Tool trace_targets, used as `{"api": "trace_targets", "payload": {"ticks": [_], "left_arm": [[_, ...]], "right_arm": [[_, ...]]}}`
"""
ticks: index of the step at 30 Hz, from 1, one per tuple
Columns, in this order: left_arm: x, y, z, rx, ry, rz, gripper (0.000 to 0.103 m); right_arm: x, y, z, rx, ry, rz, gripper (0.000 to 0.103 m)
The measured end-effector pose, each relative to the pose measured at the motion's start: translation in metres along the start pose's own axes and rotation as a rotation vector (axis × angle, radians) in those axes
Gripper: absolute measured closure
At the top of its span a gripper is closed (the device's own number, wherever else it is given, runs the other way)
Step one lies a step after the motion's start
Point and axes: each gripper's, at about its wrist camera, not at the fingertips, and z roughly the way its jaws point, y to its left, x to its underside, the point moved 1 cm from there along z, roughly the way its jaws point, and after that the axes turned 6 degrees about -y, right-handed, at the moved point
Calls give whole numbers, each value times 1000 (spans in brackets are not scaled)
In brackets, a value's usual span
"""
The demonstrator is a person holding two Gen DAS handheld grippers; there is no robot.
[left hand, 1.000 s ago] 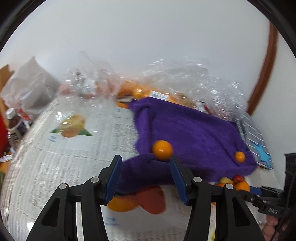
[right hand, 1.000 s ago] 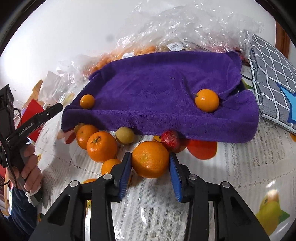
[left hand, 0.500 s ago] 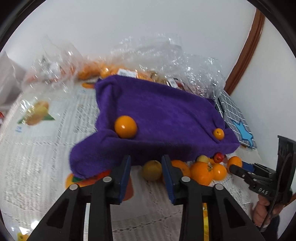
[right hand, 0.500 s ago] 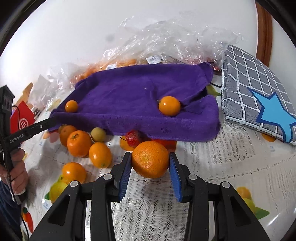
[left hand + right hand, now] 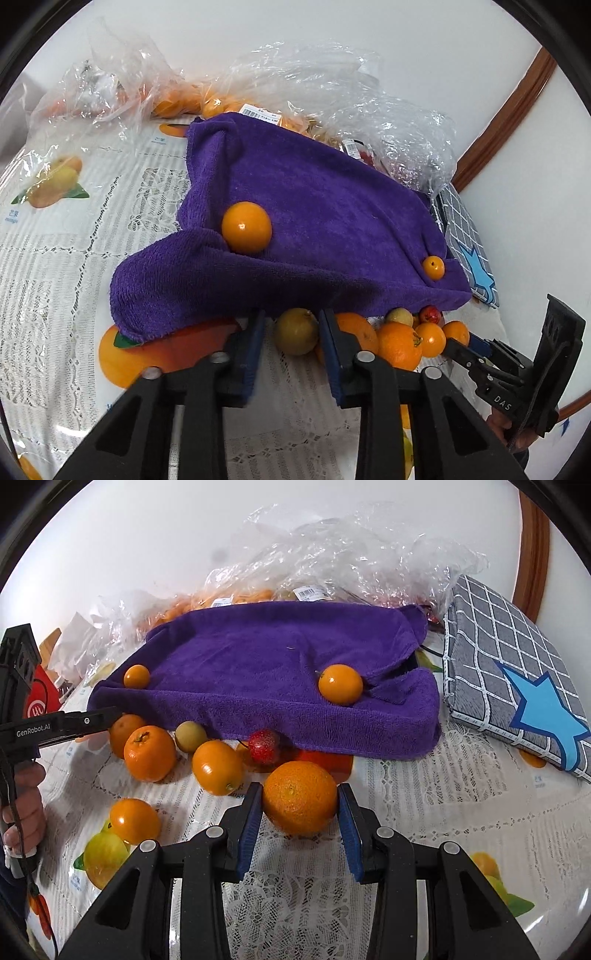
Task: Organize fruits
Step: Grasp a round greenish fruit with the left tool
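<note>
The right gripper (image 5: 300, 821) clamps a big orange (image 5: 300, 797) between its blue pads, just above the lace tablecloth (image 5: 424, 812). The left gripper (image 5: 291, 341) has its jaws drawn in to their narrowest around a yellow-green fruit (image 5: 296, 331); whether the pads press on it cannot be told.

Left of the big orange in the right wrist view lie loose fruits: a smooth orange one (image 5: 217, 767), a red berry-like fruit (image 5: 263, 746) at the towel's near edge, a stemmed orange (image 5: 149, 753), another orange (image 5: 125, 733) behind it and one more (image 5: 135, 821) nearer. The left tool's tip reaches in from the left, held by a hand (image 5: 24, 812).

Beyond them a purple towel (image 5: 277, 664) covers a raised shape. Two small oranges rest on it, one at the left (image 5: 136, 676), one toward the right (image 5: 340, 685) beside a fold.

Farther back are crumpled clear bags (image 5: 351, 554) holding more fruit, against a white wall. To the right of the towel lies a grey checked pad (image 5: 506, 657) with a blue star.
</note>
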Motion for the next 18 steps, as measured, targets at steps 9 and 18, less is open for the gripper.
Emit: {"api": "trace_targets", "payload": {"ticks": [9, 18], "left_arm": [[-4, 0, -16, -90, -62, 35, 79], [2, -11, -7, -178, -40, 128, 77]], "right_arm": [[0, -2, 0, -9, -1, 14, 63], [0, 1, 1, 19, -3, -5, 63]]}}
